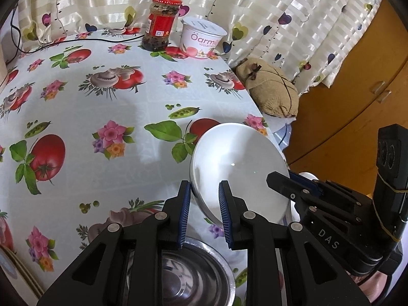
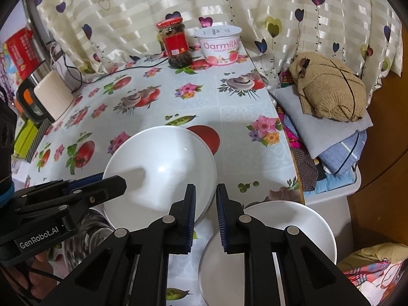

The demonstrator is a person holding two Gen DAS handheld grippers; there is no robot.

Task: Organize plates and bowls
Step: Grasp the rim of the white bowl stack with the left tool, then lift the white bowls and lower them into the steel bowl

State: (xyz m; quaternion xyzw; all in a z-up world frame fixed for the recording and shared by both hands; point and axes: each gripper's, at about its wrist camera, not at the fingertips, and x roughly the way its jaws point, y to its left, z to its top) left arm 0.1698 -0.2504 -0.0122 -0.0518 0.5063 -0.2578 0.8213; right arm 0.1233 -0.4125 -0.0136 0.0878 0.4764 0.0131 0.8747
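Observation:
A white bowl [image 1: 237,158] [image 2: 158,168] hangs tilted above the flowered tablecloth [image 1: 102,117]. My right gripper [image 2: 205,188] is shut on its right rim; in the left wrist view, the right gripper [image 1: 280,178] comes in from the right. My left gripper [image 1: 205,186] [image 2: 112,181] straddles the bowl's opposite rim with its jaws wide, one pad outside the wall and one over the inside. A steel bowl [image 1: 196,275] [image 2: 81,229] sits on the table under the left gripper. A second white bowl [image 2: 293,229] rests below the right gripper.
A red-lidded jar [image 1: 160,25] and a yogurt tub [image 1: 201,38] stand at the back by the curtain. The table's right edge [image 2: 285,137] drops to folded cloth and a burlap bundle [image 2: 329,89]. A cream box [image 2: 53,97] sits far left. Stacked plates [image 1: 10,262] show at the lower left.

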